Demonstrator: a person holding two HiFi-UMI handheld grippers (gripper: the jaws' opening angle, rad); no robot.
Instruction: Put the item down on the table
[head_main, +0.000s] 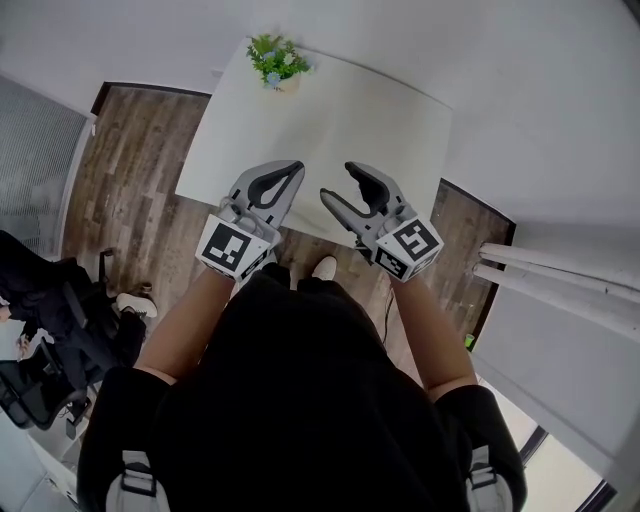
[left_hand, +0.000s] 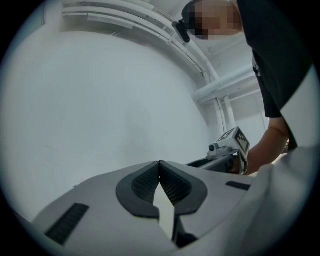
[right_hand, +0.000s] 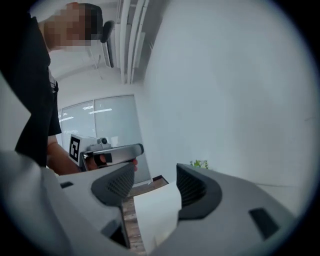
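Note:
Over the near edge of the white table (head_main: 360, 110) hang both grippers. My left gripper (head_main: 297, 167) is shut, its ribbed pads meeting tip to tip with nothing between them; the left gripper view shows the same closed left gripper (left_hand: 159, 163) against a white wall. My right gripper (head_main: 338, 180) stands open and empty, and through the gap of the right gripper (right_hand: 156, 169) I see table and wood floor. A small potted plant (head_main: 277, 60) with green leaves and pale flowers stands at the table's far end. I see no loose item on the tabletop.
Dark wood floor (head_main: 130, 190) surrounds the table. An office chair with black bags (head_main: 50, 330) stands at the left. White pipes (head_main: 560, 275) run along the wall at the right. The person's shoe (head_main: 323, 268) is under the table's near edge.

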